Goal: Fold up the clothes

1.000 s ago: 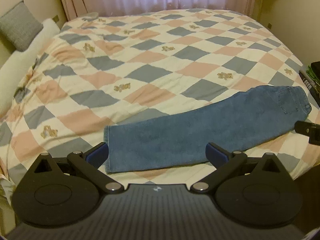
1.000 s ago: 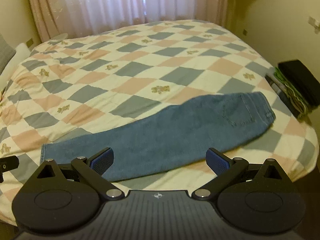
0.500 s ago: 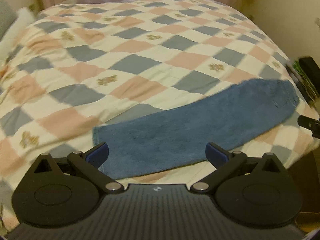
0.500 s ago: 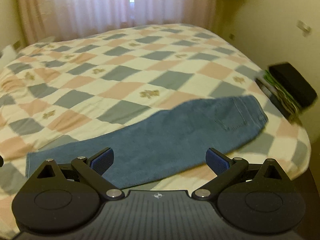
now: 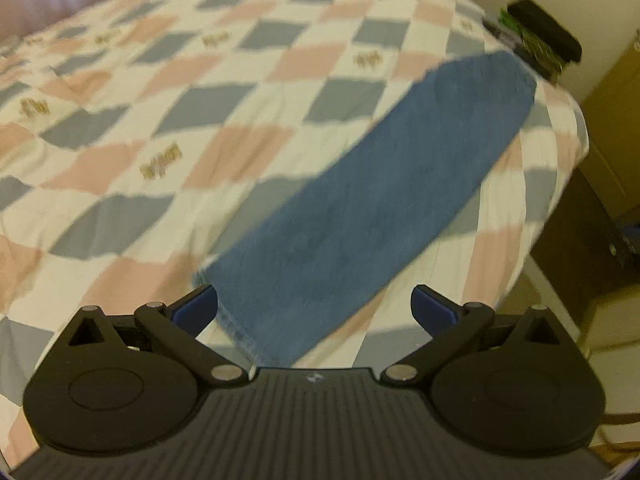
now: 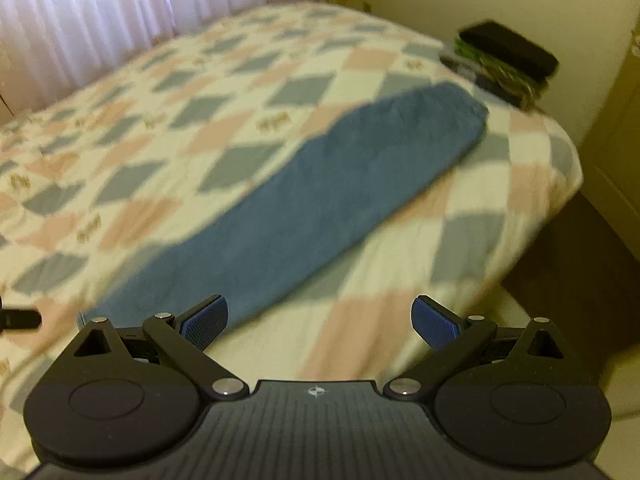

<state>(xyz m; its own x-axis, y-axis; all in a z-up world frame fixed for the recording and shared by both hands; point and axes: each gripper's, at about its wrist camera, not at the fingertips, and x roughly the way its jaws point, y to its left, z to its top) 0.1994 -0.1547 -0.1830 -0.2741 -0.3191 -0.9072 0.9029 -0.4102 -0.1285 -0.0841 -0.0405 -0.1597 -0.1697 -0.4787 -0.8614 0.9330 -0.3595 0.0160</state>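
The jeans (image 5: 360,204) are lying flat on the checked quilt (image 5: 132,120), already doubled leg over leg into one long blue strip near the bed's front edge. The strip's long axis is running from the hem end, low and near in both views, up and away to the right toward the waist end, which is resting close to the bed's far right corner, just beside a stack of dark folded clothes (image 6: 504,60).

On the left, the left gripper (image 5: 314,310) is hovering right over the hem end. Its jaws are standing wide apart, with nothing between them, and the hem (image 5: 236,328) is lying just inside its left finger; whether that finger is brushing the cloth cannot be told through the blur.

On the right, the right gripper (image 6: 320,318) is also spread wide and holding nothing. It is sitting further along the near edge of the strip, with the denim passing just beyond its left finger and bare quilt showing between the jaws. At the left border of its view a dark tip, likely part of the other gripper, is poking in.

So the left gripper is the nearer one to the hem, and neither is near the waist. Judging from this, a lengthwise fold would call for carrying the hem end along the strip toward the waist.
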